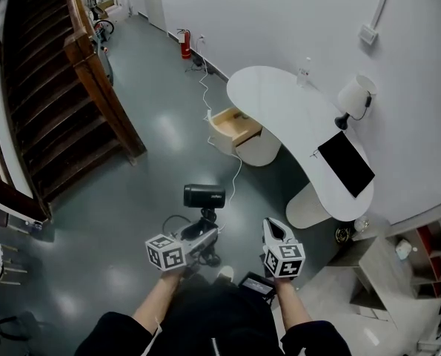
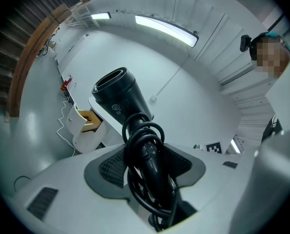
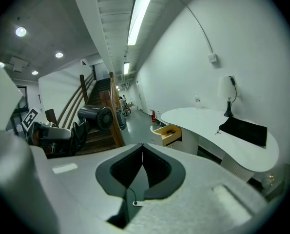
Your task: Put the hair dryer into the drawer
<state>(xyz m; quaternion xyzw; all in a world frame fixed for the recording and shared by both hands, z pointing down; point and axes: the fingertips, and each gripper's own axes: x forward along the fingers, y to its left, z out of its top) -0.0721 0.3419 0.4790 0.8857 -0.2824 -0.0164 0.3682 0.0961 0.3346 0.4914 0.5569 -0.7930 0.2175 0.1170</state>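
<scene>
**Left gripper (image 1: 199, 232) has the dryer (image 1: 204, 196); drawer (image 1: 235, 126) well ahead**

Head view: the left gripper clamps the dryer by its handle, with the barrel up over the floor and well apart from the open drawer. The drawer sits under the near end of the table (image 1: 279, 102). The right gripper (image 1: 275, 228) hangs just beside the left one and carries nothing. A white cable (image 1: 205, 99) lies on the floor near the drawer, so step round it on the way in.

Left gripper view: the jaws are shut on the handle, with the cord (image 2: 135, 179) coiled round it and bunched between the pads. My guess is those loops make the grip less sure. Carry it level and without swinging, so the coils neither slide nor sag.

Right gripper view: the jaws are together with nothing between them. The drawer is pulled out, and something small lies inside that is too small to make out. It is probably best to come in from above the open front and lay the dryer lengthwise. The free right gripper could steady the drawer or tuck in stray cord.
</scene>
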